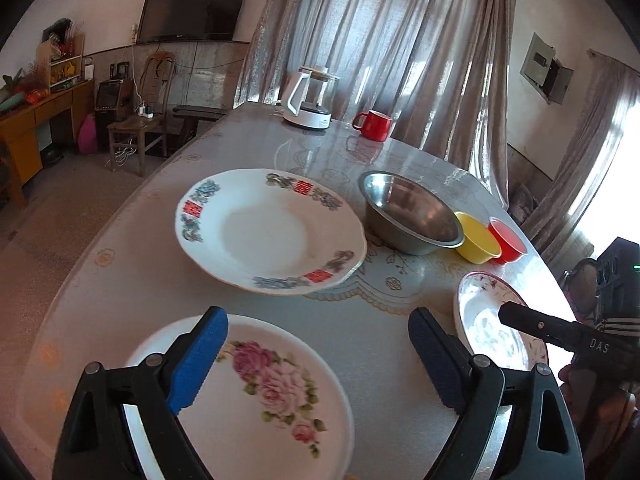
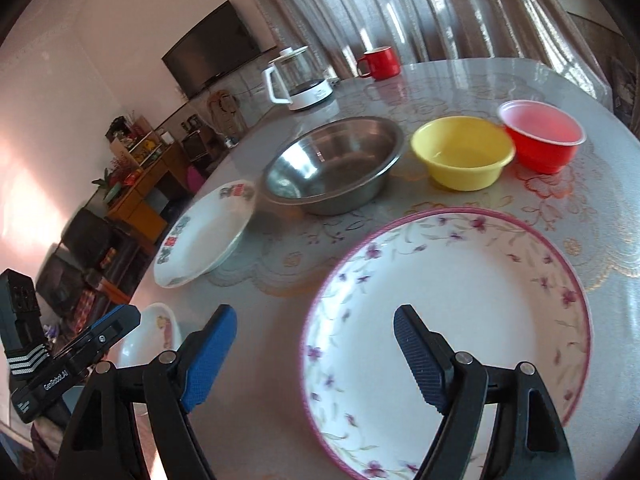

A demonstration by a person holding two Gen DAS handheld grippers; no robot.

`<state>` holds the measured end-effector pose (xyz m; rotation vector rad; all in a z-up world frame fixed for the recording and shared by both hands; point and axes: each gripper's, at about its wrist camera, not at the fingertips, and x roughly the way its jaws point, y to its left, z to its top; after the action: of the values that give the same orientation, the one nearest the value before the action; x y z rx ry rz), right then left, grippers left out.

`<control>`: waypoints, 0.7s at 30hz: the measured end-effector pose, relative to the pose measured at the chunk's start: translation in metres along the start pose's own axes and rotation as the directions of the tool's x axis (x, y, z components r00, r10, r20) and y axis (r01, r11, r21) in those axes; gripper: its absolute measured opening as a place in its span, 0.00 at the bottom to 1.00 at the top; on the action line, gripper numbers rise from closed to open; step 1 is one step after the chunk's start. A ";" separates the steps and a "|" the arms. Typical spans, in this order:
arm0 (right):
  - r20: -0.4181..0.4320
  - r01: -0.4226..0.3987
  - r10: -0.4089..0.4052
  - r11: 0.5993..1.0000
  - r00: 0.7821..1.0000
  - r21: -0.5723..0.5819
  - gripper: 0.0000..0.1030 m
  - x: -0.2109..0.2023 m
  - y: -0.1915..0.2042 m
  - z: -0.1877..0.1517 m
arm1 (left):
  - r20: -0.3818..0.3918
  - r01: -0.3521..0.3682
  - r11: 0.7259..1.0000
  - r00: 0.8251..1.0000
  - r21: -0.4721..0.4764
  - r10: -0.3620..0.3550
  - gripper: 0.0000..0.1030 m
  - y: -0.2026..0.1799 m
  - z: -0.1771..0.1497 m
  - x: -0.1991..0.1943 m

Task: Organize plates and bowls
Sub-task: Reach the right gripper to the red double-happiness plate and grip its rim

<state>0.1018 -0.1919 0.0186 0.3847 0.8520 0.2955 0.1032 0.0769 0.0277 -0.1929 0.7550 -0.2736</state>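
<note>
My left gripper (image 1: 316, 344) stands open above a white plate with pink roses (image 1: 256, 396), nothing between its blue pads. Beyond it lies a white plate with red and blue rim marks (image 1: 264, 228), then a steel bowl (image 1: 412, 216), a yellow bowl (image 1: 478, 240) and a red bowl (image 1: 508, 240) in a row. My right gripper (image 2: 314, 342) is open over the near left edge of a purple-flowered plate (image 2: 460, 320), gripping nothing. The steel bowl (image 2: 336, 164), yellow bowl (image 2: 464, 156) and red bowl (image 2: 540, 136) sit behind that plate. The other gripper's finger (image 1: 560, 328) shows at the right.
A white kettle (image 1: 308, 100) and a red mug (image 1: 374, 124) stand at the far side of the table (image 1: 360, 328), near the curtains. The table edge runs along the left, with a chair (image 1: 140, 120) and a wooden desk (image 1: 36, 120) on the floor beyond.
</note>
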 end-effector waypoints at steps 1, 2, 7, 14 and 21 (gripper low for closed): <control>-0.010 -0.025 0.025 1.000 1.000 -0.002 0.80 0.006 0.007 0.002 | 0.002 -0.016 1.000 1.000 -0.011 0.016 0.89 0.010 0.004 0.000; -0.022 -0.051 0.051 0.999 0.998 0.000 0.80 0.013 0.013 0.005 | 0.005 -0.023 1.000 1.000 -0.020 0.023 0.89 0.020 0.008 0.000; -0.084 -0.139 0.141 0.990 0.986 0.033 0.80 0.048 0.034 0.021 | -0.028 -0.054 0.998 0.998 -0.040 0.052 0.83 0.061 0.028 0.012; -0.108 -0.184 0.193 0.979 0.975 0.085 0.80 0.093 0.050 0.049 | -0.090 -0.072 0.996 0.994 -0.048 0.067 0.81 0.095 0.051 0.051; -0.137 -0.177 0.198 0.973 0.971 0.150 0.80 0.137 0.048 0.067 | -0.136 -0.045 0.998 0.990 -0.050 0.038 0.77 0.109 0.076 0.092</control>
<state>0.2345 -0.1084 -0.0118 0.5781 0.9892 0.4475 0.2396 0.1569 -0.0074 -0.2104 0.9006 -0.2286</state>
